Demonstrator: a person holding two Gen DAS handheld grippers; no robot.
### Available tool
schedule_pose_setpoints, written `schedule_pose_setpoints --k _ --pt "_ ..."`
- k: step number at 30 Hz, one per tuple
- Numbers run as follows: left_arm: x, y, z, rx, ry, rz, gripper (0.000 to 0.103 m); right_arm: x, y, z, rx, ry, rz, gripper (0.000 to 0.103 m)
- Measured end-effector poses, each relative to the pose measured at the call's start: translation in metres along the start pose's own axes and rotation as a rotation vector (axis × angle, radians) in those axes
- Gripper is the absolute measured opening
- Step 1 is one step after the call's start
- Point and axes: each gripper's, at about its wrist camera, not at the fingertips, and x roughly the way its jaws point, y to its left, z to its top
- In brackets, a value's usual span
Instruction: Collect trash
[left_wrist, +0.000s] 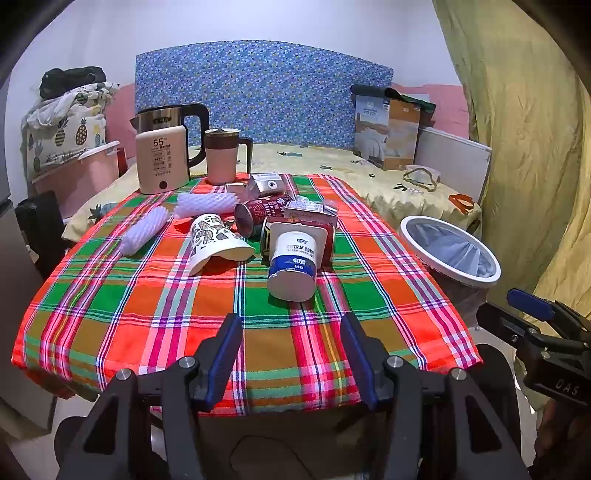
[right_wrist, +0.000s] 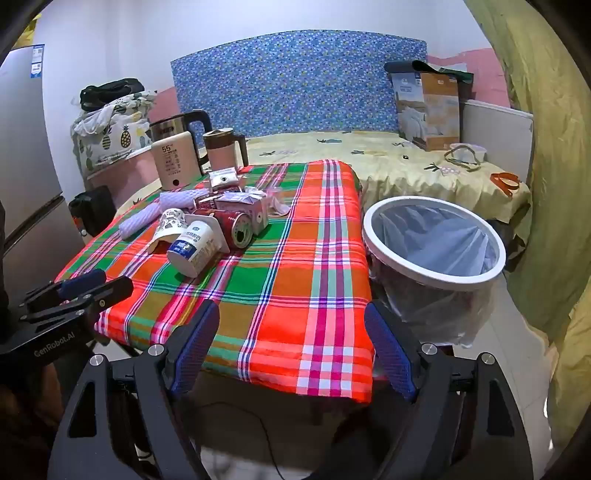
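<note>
Left gripper and right gripper: jaws wide, nothing between them, both low in frame over the counter front edge. Trash pile mid-counter: yogurt cup, patterned paper cup, red can. Lined bin right of the counter.

Litter heaped mid-table, all reckoned from the white-rimmed bin at the table's right edge.

Nearest the bin lies a red can on its side; just beyond it a tipped yogurt cup, then a patterned paper cup, also toppled. Farthest off sit two white foam sleeves. Behind the can, crumpled cartons, perhaps milk boxes.
</note>
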Motion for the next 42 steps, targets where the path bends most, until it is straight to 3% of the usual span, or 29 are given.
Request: schedule_pose_setpoints --k 42 --pt "-0.0079 -0.0033 0.0025 -0.003 -0.001 -0.007 0.055 -0.0019 -0.0003 0.0002 -0.004 -0.006 -0.001 0.082"
